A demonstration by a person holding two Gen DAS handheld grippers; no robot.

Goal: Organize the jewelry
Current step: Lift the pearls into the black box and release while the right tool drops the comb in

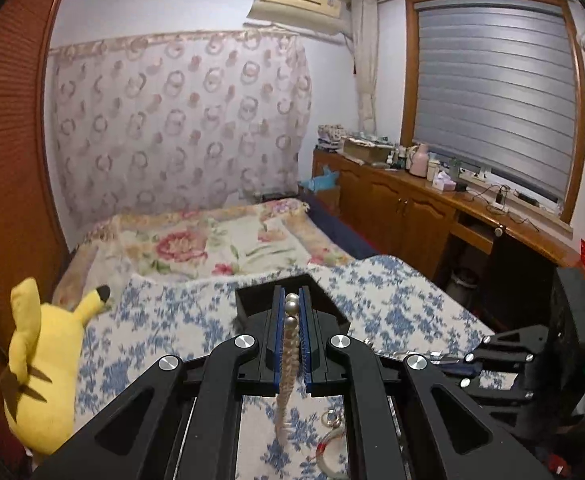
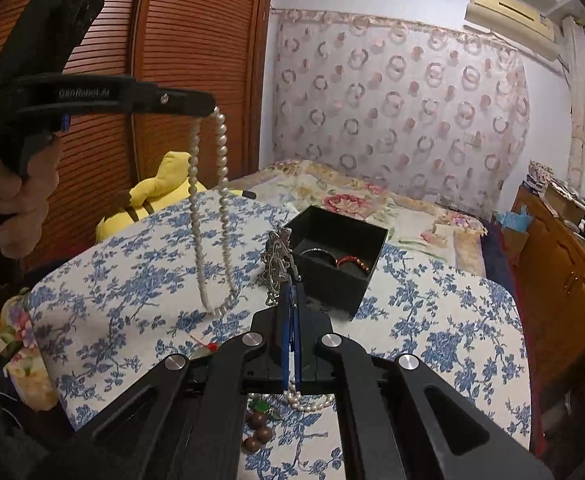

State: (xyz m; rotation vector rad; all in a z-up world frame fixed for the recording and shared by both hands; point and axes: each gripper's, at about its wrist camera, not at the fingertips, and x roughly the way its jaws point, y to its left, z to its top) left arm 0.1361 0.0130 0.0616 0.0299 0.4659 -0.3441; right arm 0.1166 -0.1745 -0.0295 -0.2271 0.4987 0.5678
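My left gripper [image 1: 291,300] is shut on a white pearl necklace [image 1: 288,344]. In the right wrist view the left gripper [image 2: 208,106] holds it high at the left, and the pearl necklace [image 2: 222,184] hangs in a long loop whose bottom touches the blue floral cloth. My right gripper [image 2: 291,292] is shut on a silver metal ornament [image 2: 278,260] that sticks up past the fingertips, just in front of the open black box [image 2: 356,280]. The box holds a dark bangle and a red-brown bead bracelet [image 2: 354,262].
Under the right gripper lie another pearl strand [image 2: 312,402], brown beads [image 2: 258,434] and a green piece. A ring and a pale bangle [image 1: 332,444] lie under the left gripper. A yellow plush toy [image 1: 40,360] sits at the left bed edge. Wooden cabinets [image 1: 404,208] stand at right.
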